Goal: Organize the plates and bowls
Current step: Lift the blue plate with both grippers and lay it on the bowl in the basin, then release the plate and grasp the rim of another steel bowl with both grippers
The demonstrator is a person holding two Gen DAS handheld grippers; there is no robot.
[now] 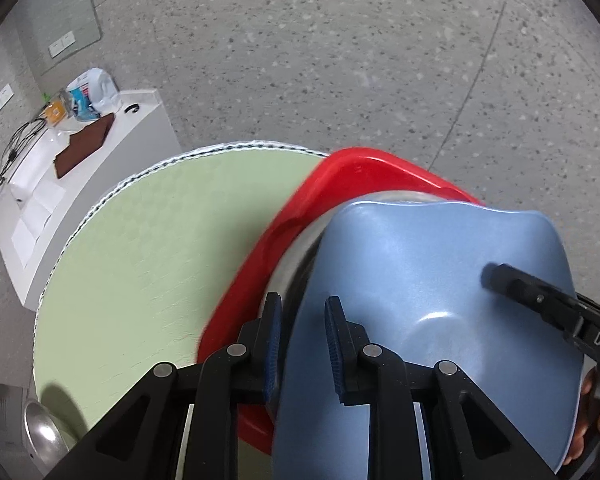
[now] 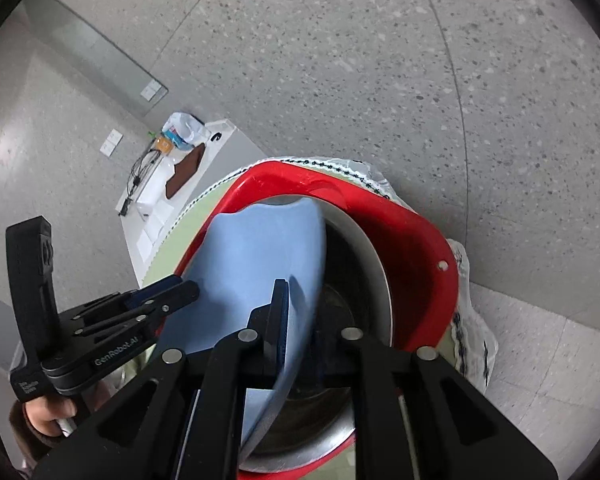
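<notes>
A blue plate [image 1: 420, 280] with a wavy rim hangs tilted over a red basin [image 1: 360, 168] on the round table. My left gripper [image 1: 304, 336] is shut on the plate's near rim, one pad on each face. My right gripper [image 2: 300, 328] is shut on the opposite rim of the blue plate [image 2: 252, 264]; one finger lies on top and the other is mostly hidden beneath. Each gripper shows in the other's view, clamped on the plate. Inside the red basin [image 2: 420, 248] sits a steel bowl [image 2: 364, 280], partly covered by the plate.
A pale green cloth [image 1: 160, 260] with a stitched border covers the table. A second steel bowl [image 1: 40, 432] sits at the table's near left edge. Beyond the table stands a white cabinet [image 1: 148, 128] holding cables, a brown cloth and bags. Speckled grey floor surrounds everything.
</notes>
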